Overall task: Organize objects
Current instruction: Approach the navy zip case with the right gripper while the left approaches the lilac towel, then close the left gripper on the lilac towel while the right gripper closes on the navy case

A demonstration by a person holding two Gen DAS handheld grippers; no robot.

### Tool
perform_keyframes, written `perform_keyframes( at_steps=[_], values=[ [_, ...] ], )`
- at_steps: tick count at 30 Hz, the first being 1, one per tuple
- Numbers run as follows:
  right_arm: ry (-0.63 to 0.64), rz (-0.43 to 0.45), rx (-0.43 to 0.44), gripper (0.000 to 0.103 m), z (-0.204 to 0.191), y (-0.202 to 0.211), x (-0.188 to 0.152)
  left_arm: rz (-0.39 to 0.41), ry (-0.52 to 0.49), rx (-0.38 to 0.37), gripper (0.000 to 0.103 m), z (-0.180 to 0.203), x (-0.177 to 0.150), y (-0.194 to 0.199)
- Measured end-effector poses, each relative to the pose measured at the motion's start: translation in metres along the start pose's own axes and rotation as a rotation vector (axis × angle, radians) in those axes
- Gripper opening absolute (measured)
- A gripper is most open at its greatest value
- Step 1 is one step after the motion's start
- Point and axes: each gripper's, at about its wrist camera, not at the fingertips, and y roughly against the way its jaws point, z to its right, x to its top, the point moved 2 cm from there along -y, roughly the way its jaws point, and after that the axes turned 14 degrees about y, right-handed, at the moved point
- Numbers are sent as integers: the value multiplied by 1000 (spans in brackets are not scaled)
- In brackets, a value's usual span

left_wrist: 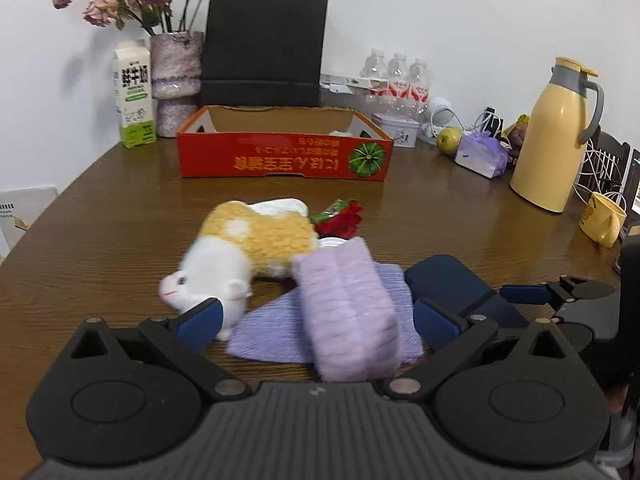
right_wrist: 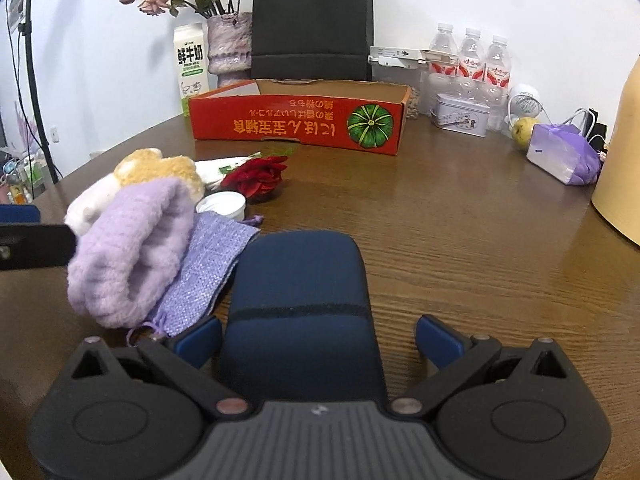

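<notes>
A fuzzy lilac roll (left_wrist: 348,312) (right_wrist: 128,256) lies on a lilac woven pouch (left_wrist: 276,332) (right_wrist: 212,264), between the wide-open jaws of my left gripper (left_wrist: 316,316). A plush cat (left_wrist: 244,256) (right_wrist: 156,172), a red rose (left_wrist: 342,220) (right_wrist: 258,178) and a white lid (right_wrist: 224,204) lie behind it. A dark blue case (right_wrist: 300,312) (left_wrist: 452,284) lies between the open jaws of my right gripper (right_wrist: 318,338). An open red cardboard box (left_wrist: 284,156) (right_wrist: 296,120) stands at the back.
A milk carton (left_wrist: 134,96), a vase of dried flowers (left_wrist: 176,80), a black paper bag (left_wrist: 264,52), water bottles (left_wrist: 396,76), a tin (right_wrist: 460,114), a pear (left_wrist: 448,140), a purple packet (right_wrist: 564,154), a yellow thermos (left_wrist: 556,140) and a yellow mug (left_wrist: 602,218) ring the wooden table (right_wrist: 460,240).
</notes>
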Motion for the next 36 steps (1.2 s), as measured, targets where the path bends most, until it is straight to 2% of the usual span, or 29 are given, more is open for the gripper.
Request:
perform_keyframes(
  at_steps=[4, 12, 14, 20, 21, 27, 36],
  values=[
    [-10, 4, -8, 103, 0, 1, -1, -21, 5, -3, 103, 13, 0, -15],
    [-18, 4, -21, 103, 1, 2, -2, -34, 52, 89, 103, 19, -3, -44],
    [-19, 4, -21, 103, 0, 1, -1, -38, 57, 102, 99, 18, -5, -49],
    [-18, 3, -21, 103, 0, 2, -1, -54, 66, 91, 63, 14, -10, -52],
    [-18, 3, -21, 103, 0, 2, -1, -51, 63, 79, 52, 15, -10, -51],
    [-19, 3, -22, 103, 0, 1, -1, -36, 29, 70, 49, 16, -13, -47],
    [-22, 2, -21, 103, 2, 2, -2, -1, 12, 49, 48, 9, -12, -26]
  ],
)
